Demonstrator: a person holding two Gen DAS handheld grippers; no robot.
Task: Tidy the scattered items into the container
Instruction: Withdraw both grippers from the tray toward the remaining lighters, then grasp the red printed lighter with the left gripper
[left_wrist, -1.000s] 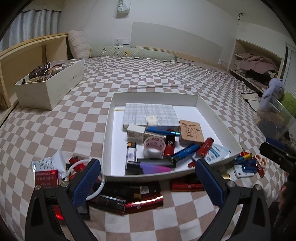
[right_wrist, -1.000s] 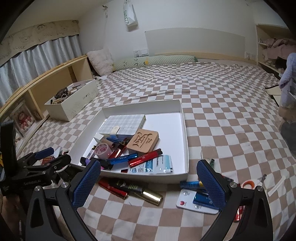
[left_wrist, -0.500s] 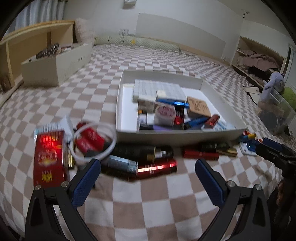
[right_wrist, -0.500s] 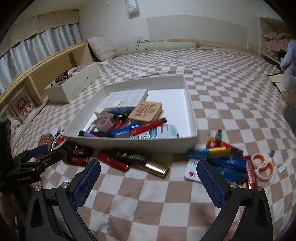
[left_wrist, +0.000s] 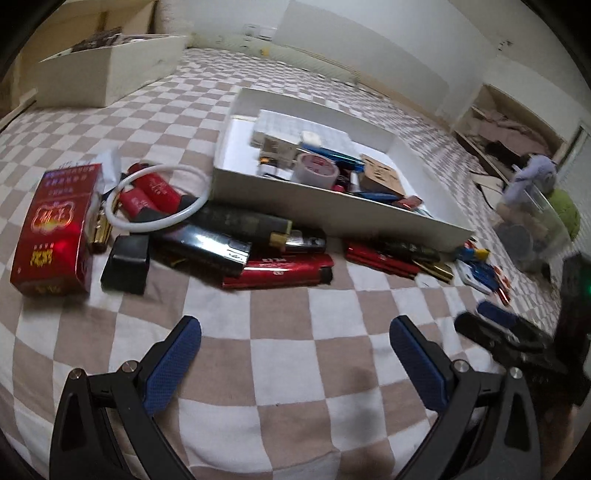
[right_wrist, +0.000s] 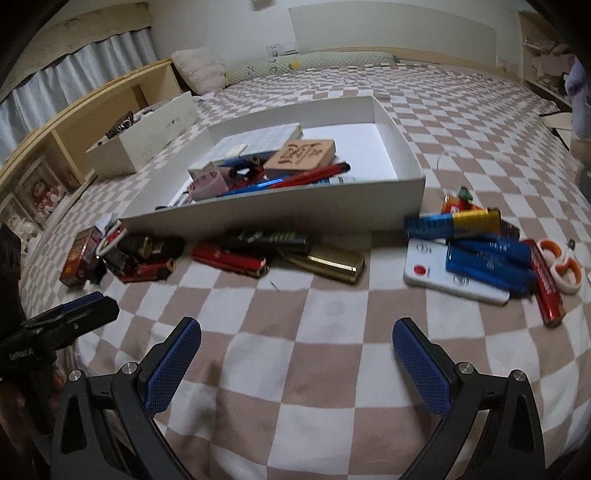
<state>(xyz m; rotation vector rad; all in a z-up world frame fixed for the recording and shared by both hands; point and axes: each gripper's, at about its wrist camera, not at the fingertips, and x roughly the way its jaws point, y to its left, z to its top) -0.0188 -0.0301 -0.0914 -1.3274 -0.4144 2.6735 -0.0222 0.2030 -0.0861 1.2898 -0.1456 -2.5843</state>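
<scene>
**Two open grippers over a bed of scattered items**

We hold the left gripper (left_wrist: 295, 343) low over the checkered bedspread (left_wrist: 280, 369), its blue pads spread wide with nothing between them. The right gripper (right_wrist: 295, 343) hangs the same way, pads apart and empty.

From the left wrist view we see the white tray (left_wrist: 332, 206) ahead, already holding a roll of tape (left_wrist: 316, 170), a wooden block (left_wrist: 380, 177) and several pens. Against its near wall lies a heap: a red cigarette pack (left_wrist: 55, 229), a white ring (left_wrist: 159, 199), a small black box (left_wrist: 125, 264), dark lighters and a red lighter (left_wrist: 280, 271). The right gripper shows here only as a dark blurred shape at the right edge.

The right wrist view gives us what the left one barely catches: the cluster to the right of the tray (right_wrist: 280, 210), with a white remote (right_wrist: 454, 278), blue lighters (right_wrist: 487, 258) lying on it, a yellow-and-blue tube (right_wrist: 454, 221), a red tube (right_wrist: 546, 284) and orange-handled scissors (right_wrist: 561, 264). A gold lighter (right_wrist: 328, 262) and a red one lie just before the tray wall. The left gripper appears at this view's left edge.
</scene>
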